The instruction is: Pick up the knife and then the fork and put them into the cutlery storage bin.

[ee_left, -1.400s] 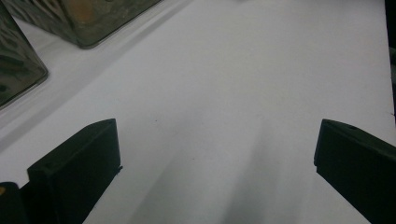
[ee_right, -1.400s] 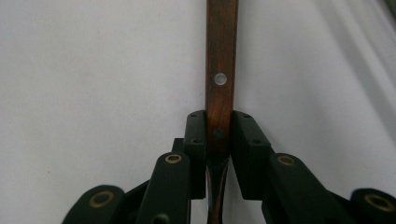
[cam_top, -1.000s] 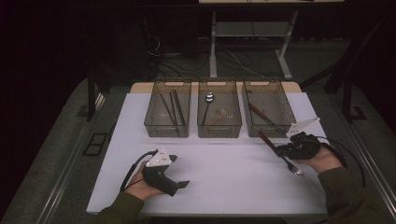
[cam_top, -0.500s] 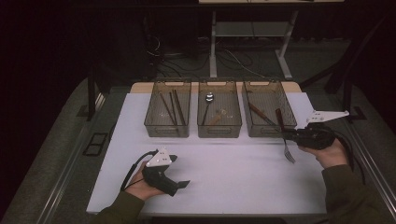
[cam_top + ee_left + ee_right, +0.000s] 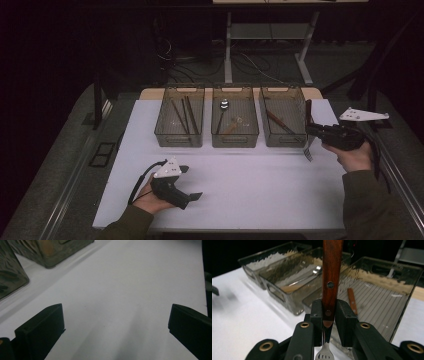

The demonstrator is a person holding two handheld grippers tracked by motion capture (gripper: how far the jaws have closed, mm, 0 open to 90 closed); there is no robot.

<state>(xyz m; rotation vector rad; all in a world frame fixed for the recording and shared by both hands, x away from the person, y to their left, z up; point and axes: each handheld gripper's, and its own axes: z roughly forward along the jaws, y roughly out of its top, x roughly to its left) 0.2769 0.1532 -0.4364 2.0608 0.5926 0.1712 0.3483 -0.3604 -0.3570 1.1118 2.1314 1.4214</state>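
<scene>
- The right gripper (image 5: 311,134) is clenched on a wooden-handled fork (image 5: 331,277), its jaws pinching the lower end of the handle just above the metal neck; the tines (image 5: 308,154) hang down towards the white table (image 5: 260,190) and the handle stands upright.
- The fork sits just to the right of the right bin (image 5: 283,124), near its near-right corner and clear of the tabletop.
- That bin already holds another wooden-handled utensil (image 5: 352,300), so it looks like the fitting place for this one; the middle bin (image 5: 235,124) holds a spoon and the left bin (image 5: 180,122) holds dark sticks.
- To do this well, I would lift enough for the tines to pass over the bin's wall, then carry the fork left over the open bin.
- Tip the handle over to lie along the bin's length before letting go, since the fork is long and could catch the rim or stand on end.
- Keep the pinch firm during the tilt; the grip is low on the handle, so the fork may swing.
- The left gripper (image 5: 186,184) rests released on the near-left table, jaws wide apart with nothing between them, and can stay there.
</scene>
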